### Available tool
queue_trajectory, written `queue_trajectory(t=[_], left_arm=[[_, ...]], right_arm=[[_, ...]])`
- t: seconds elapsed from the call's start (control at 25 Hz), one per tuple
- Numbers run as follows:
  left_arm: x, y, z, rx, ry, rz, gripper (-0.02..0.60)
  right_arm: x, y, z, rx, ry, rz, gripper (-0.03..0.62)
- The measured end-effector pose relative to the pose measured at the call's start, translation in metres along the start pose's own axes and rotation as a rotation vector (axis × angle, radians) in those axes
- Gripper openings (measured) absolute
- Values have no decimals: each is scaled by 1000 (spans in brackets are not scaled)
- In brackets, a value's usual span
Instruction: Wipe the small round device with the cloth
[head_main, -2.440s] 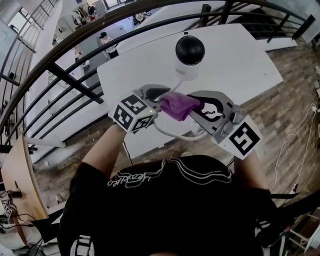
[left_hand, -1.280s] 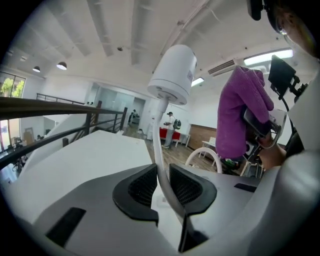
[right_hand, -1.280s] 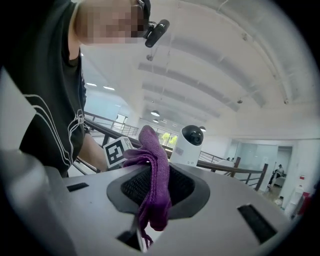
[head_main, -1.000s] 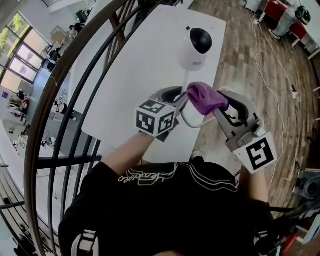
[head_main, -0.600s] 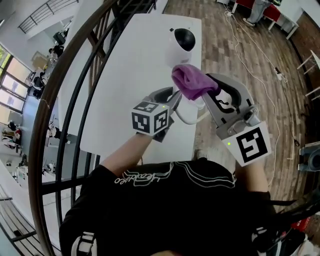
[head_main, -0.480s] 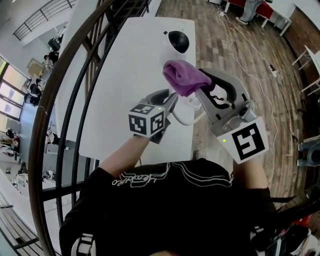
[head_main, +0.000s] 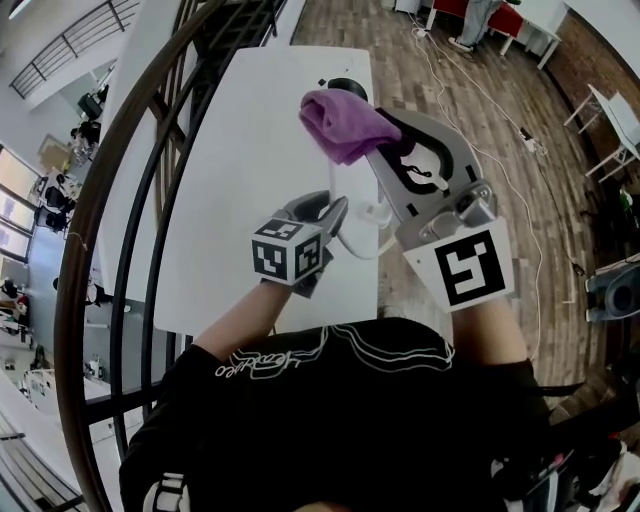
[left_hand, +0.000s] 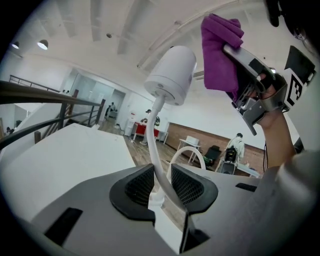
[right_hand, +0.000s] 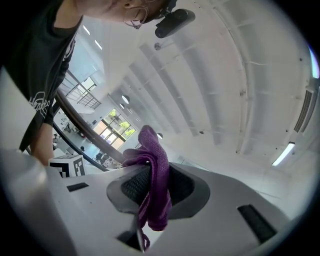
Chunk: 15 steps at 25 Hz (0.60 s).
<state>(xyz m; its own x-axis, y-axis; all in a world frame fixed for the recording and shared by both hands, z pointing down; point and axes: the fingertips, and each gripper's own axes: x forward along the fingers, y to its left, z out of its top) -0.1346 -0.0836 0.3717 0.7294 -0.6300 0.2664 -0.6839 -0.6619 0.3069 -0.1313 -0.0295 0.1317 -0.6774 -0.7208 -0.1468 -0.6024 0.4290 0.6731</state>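
The small round device (left_hand: 172, 70) is a white camera with a black dome; in the head view only the dome's top (head_main: 347, 86) shows above the purple cloth (head_main: 340, 122). My right gripper (head_main: 362, 140) is shut on that cloth (right_hand: 155, 185) and holds it up in front of the device; whether they touch I cannot tell. The device's white cable (left_hand: 159, 150) runs between the pads of my left gripper (left_hand: 161, 182), whose jaws are opening, with a thin gap showing beside the cable. That left gripper (head_main: 328, 213) sits low on the table, below the right one.
The white table (head_main: 250, 150) is narrow, with its right edge just beyond the device and wood floor (head_main: 470, 110) below. A black curved railing (head_main: 120, 190) runs along the left. A person (left_hand: 234, 147) stands far off by some desks.
My right gripper has lifted the cloth up and forward until it covers most of the device in the head view. The left gripper has stayed at the cable.
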Motion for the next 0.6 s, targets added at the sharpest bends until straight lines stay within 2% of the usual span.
queue_trajectory(t=[0.32, 0.6], left_arm=[[-3, -1, -4, -8, -4, -21, 103], [-2, -1, -5, -9, -12, -33, 104]], right_arm=[[14, 17, -17, -112, 81, -2, 72], [20, 29, -26, -105, 106, 15, 72]])
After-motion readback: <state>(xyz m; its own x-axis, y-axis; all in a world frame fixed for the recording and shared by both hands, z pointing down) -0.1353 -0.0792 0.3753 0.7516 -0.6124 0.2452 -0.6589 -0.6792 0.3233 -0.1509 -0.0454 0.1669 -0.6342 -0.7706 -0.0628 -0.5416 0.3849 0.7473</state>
